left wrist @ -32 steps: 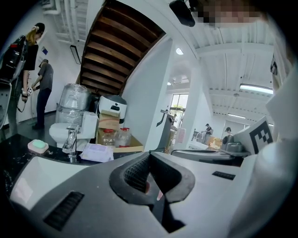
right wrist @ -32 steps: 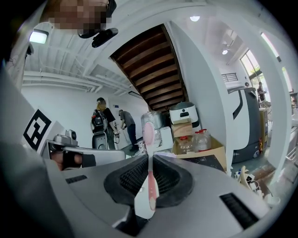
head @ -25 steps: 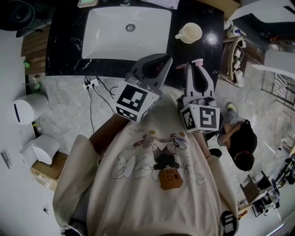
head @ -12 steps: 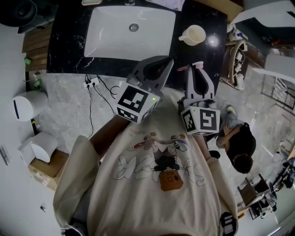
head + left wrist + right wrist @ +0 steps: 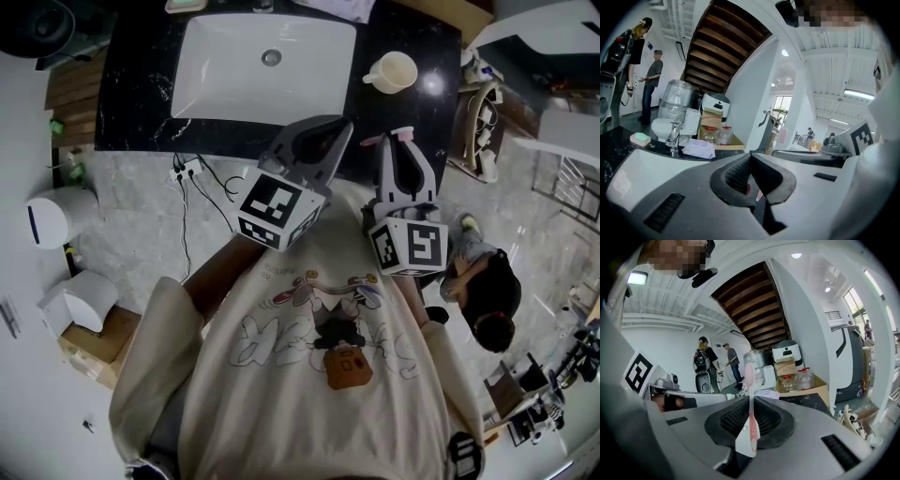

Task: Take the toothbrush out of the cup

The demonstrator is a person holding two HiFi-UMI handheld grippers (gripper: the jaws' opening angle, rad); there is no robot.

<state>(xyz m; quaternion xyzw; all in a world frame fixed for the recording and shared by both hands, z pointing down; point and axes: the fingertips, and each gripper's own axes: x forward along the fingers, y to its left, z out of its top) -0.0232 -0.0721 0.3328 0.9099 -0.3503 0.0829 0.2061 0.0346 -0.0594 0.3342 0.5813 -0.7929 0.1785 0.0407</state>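
Note:
A pink toothbrush [image 5: 750, 380] stands upright between the pads of my right gripper [image 5: 751, 401], which is shut on its handle; the brush head points up. In the head view the right gripper [image 5: 401, 133] hovers over the front edge of the black counter [image 5: 141, 103], and the brush's pink tip [image 5: 371, 141] pokes out to its left. The cream cup [image 5: 392, 71] sits on the counter beyond it, to the right of the white sink [image 5: 267, 66], and looks empty. My left gripper [image 5: 317, 139] is beside the right one with its jaws together [image 5: 749, 157], holding nothing.
A faucet [image 5: 672, 136], a soap dish [image 5: 641, 138] and a packet of wipes [image 5: 698, 148] stand at the back of the counter. Cables [image 5: 192, 178] trail on the floor at left near white bins [image 5: 52, 220]. A person crouches at right [image 5: 487, 281].

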